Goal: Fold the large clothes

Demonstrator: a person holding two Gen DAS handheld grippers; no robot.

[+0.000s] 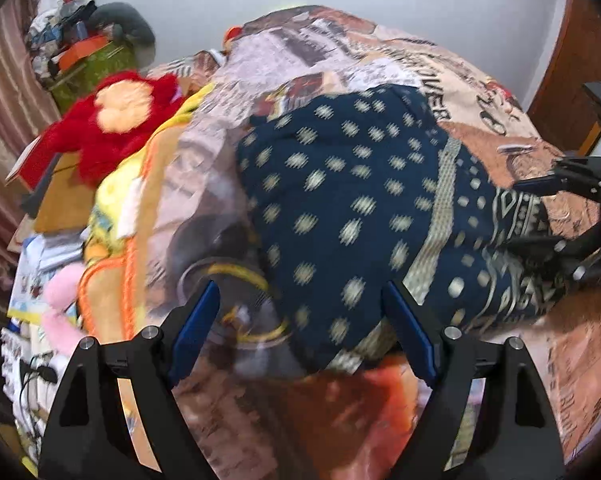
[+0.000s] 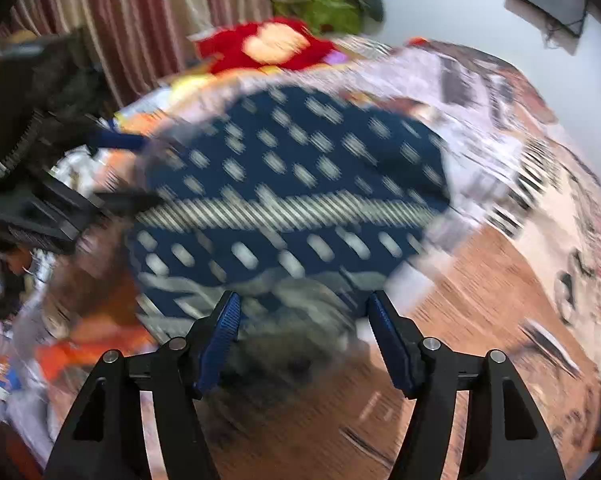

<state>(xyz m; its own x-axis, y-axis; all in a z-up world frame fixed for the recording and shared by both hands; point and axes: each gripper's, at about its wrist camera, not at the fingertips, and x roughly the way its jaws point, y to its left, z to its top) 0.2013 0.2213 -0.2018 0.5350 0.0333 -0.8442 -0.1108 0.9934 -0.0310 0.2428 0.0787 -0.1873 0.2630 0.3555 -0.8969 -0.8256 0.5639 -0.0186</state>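
In the left wrist view, the left gripper (image 1: pixel 302 332) stands released, jaws wide over the near edge of the navy dotted garment (image 1: pixel 352 200) bunched on the bedspread (image 1: pixel 480 92), probably lining up a grab. In the blurred right wrist view, the right gripper (image 2: pixel 302 338) is likewise released above the garment's patterned border.

A navy garment (image 1: pixel 352 208) dotted with cream diamond motifs and crossed by a pale patterned band is being seen lying bunched and folded over itself, filling the centre of both blurred frames, its ornate border toward the lower right of the left view.
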